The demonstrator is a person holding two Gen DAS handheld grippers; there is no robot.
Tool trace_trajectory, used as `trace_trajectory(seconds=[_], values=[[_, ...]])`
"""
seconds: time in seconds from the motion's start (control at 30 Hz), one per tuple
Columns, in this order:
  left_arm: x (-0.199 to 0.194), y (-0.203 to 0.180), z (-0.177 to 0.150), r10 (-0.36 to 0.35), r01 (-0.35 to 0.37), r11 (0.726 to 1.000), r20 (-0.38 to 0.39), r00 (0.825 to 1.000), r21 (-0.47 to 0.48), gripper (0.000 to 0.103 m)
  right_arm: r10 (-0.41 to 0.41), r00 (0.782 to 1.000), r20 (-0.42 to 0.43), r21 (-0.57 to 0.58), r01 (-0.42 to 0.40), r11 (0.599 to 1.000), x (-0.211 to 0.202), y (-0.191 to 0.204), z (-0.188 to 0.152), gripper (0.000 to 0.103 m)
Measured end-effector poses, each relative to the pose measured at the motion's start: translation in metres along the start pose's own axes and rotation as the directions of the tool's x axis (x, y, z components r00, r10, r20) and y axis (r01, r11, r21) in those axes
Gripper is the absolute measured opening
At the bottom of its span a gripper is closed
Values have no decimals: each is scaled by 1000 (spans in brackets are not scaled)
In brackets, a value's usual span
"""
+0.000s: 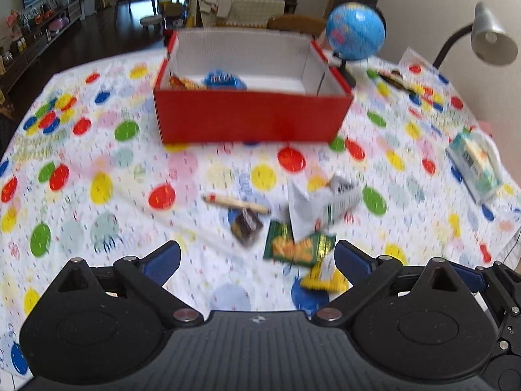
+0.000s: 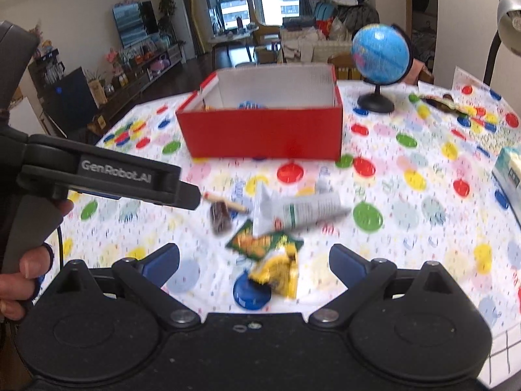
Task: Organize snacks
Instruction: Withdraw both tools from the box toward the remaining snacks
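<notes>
Both the left gripper (image 1: 257, 257) and right gripper (image 2: 254, 260) stand wide apart, empty, above the near snack packets (image 2: 267, 244); the red box (image 1: 250, 114) sits farther back.

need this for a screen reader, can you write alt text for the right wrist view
The right gripper, fingers open and empty, hangs above a small pile of snack packets on a polka-dot tablecloth. Behind the pile stands an open red box with a globe to its right, and the left gripper reaches in from the left edge.
</notes>
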State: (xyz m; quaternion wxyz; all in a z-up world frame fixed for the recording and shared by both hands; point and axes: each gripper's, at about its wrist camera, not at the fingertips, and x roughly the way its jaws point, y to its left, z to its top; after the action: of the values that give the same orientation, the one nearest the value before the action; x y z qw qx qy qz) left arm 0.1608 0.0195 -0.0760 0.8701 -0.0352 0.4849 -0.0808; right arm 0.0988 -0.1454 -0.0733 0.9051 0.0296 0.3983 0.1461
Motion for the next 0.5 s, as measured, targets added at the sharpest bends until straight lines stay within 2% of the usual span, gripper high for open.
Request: trace_trajectory(seconds=[0.3, 0.5], values=[[25, -2, -33, 15, -14, 1000, -87, 996, 12, 101, -10, 998, -70, -12, 10, 1000, 12, -4, -30, 95], [29, 2, -48, 72, -73, 997, -52, 996, -29, 101, -49, 996, -75, 41, 52, 998, 15, -23, -38, 92]])
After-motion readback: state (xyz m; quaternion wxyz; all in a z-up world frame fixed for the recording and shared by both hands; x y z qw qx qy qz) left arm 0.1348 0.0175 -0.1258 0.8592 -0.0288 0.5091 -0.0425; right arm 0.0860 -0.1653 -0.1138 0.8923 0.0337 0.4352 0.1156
